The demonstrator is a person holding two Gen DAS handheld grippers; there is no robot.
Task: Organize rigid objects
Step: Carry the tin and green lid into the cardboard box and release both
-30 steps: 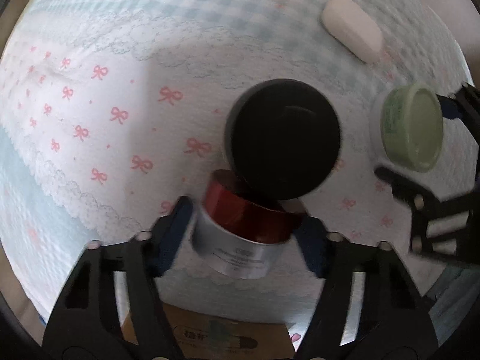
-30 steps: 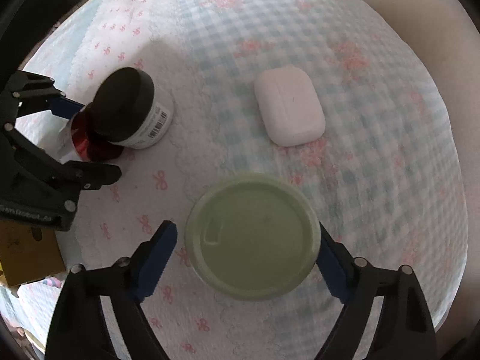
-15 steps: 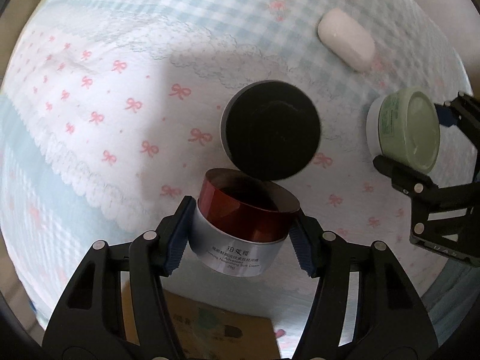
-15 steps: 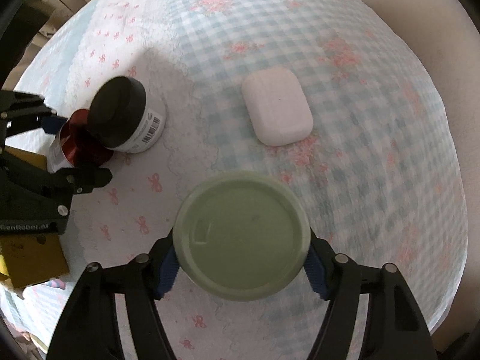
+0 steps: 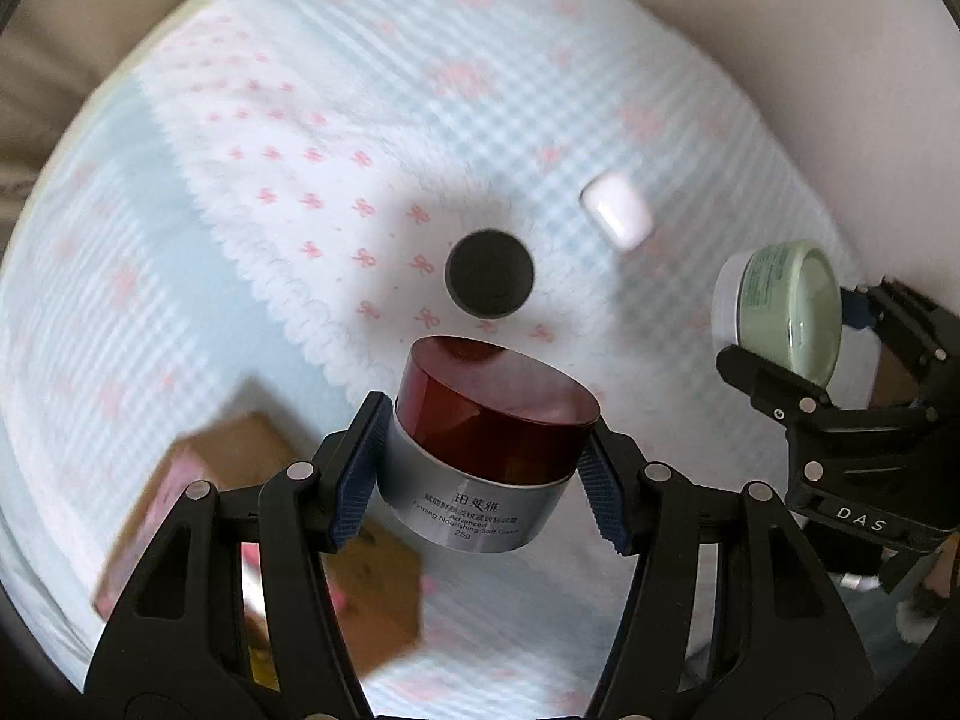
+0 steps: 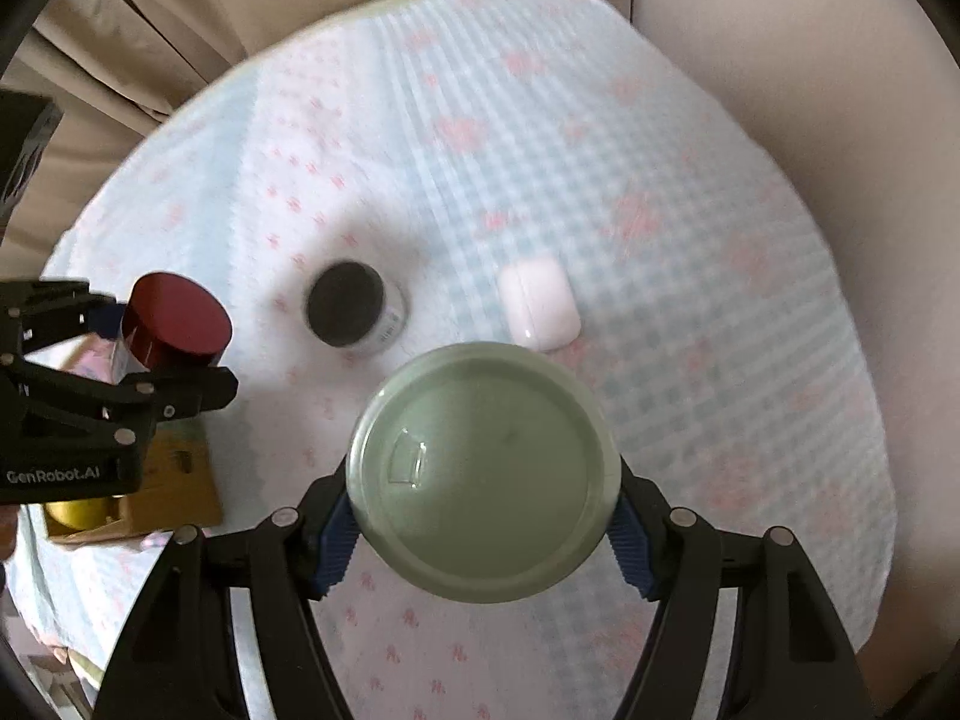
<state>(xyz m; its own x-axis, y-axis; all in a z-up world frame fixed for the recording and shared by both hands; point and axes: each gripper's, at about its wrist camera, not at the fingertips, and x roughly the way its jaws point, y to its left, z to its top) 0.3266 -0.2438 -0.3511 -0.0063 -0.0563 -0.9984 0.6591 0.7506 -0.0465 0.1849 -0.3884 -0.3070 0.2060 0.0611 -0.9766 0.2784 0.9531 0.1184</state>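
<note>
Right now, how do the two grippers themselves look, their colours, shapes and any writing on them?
Both are black plastic frames with silver screws and triangular cut-outs. Each finger ends in a ribbed blue pad. The left gripper bears white "GenRobot.AI" lettering, read in the right wrist view; the right gripper shows "DAS". No cables or sleeves visible.

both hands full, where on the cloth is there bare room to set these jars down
Bare cloth lies right of the white case toward the table edge, and far behind the black-lidded jar. It is crowded by the cardboard box on the left.

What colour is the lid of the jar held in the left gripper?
Dark red lid on a silver jar, clearest in the left wrist view.
</note>
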